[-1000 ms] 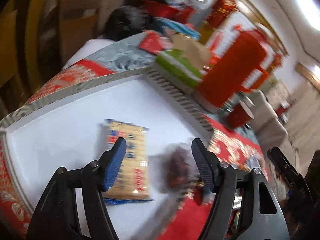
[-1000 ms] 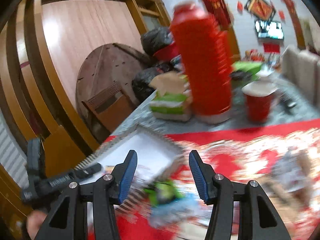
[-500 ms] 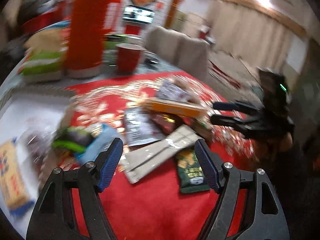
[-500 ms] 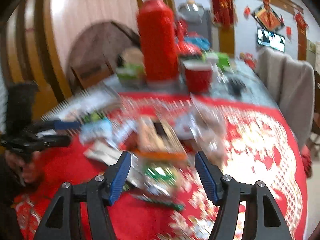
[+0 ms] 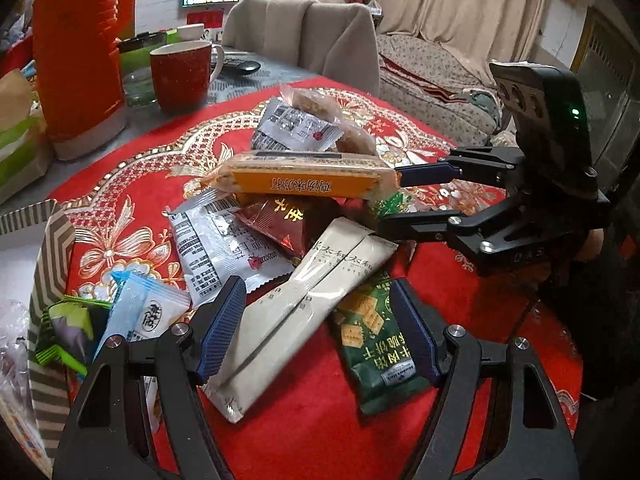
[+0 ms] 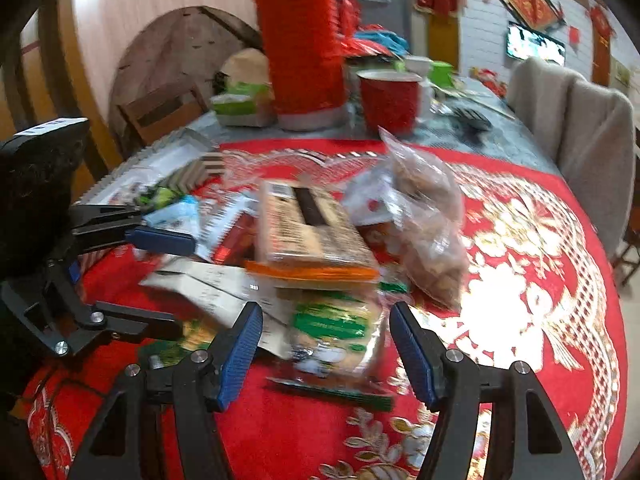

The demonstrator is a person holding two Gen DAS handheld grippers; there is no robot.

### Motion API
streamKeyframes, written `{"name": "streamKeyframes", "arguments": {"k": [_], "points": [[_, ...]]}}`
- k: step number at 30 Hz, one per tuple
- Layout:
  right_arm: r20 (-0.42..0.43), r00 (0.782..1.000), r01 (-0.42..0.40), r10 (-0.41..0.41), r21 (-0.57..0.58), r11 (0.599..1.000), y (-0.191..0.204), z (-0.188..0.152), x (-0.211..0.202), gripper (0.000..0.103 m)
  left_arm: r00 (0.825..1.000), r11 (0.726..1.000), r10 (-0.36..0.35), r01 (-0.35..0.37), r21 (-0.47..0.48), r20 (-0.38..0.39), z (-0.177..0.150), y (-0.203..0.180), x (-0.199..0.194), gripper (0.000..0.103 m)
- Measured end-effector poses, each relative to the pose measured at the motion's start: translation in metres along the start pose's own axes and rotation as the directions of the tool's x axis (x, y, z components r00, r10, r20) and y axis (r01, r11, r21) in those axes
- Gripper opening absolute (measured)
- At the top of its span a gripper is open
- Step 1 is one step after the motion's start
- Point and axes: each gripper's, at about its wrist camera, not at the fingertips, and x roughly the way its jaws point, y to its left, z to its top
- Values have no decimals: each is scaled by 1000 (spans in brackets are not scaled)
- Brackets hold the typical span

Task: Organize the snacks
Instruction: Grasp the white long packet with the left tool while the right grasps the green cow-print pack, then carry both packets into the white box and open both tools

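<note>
A heap of snack packets lies on the red patterned cloth. My left gripper [image 5: 320,328] is open and empty, hovering over a long beige packet [image 5: 300,312] and a dark green cracker pack [image 5: 376,344]. An orange cracker pack [image 5: 304,178] tops the heap. My right gripper [image 6: 326,346] is open and empty just above a green-and-white packet [image 6: 336,336]. It also shows in the left wrist view [image 5: 404,196], at the right end of the orange pack [image 6: 312,228]. A clear bag of brown snacks [image 6: 424,216] lies to the right.
A striped-edge tray [image 5: 52,240] sits at the left with packets in it. A red thermos [image 5: 76,52] and a red mug [image 5: 180,76] stand behind the heap. A grey chair [image 5: 304,32] is beyond the table.
Both grippers have swung away from the white tray to the snack heap. My right gripper has come down close over the green-and-white packet. Both stay open.
</note>
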Motion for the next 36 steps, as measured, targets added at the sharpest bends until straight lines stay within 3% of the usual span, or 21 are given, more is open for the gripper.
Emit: {"name": "streamKeyframes", "arguments": {"k": [5,10,15,18,25,32,36], "points": [[-20,1000,8,-8,-3,1000,1,-1,6,63,999,1000,18,-18,-1,-37,0,0,10,75],[-30,999,32,-33,-21,999,3,0,11,50,998,999,31,-32,-21,-53,-1,1,14,74],[-20,999,38,-38,-7,999,-2,0,8,47,998,998,49,-50,-31,-36,-5,-2,9,35],[5,1000,20,-20,18,1000,-8,0,1,47,999,997,52,-53,-51,-8,-9,0,-1,24],[118,993,-3,-9,99,995,-25,5,-26,47,999,996,34,-31,-83,41,-15,1,-19,21],[248,969,-33,-9,164,986,-34,8,-49,47,994,995,0,10,-96,111,-15,0,-43,17],[246,969,-33,-6,153,988,-30,10,-44,47,994,996,15,-6,-87,104,-17,2,-43,17]]}}
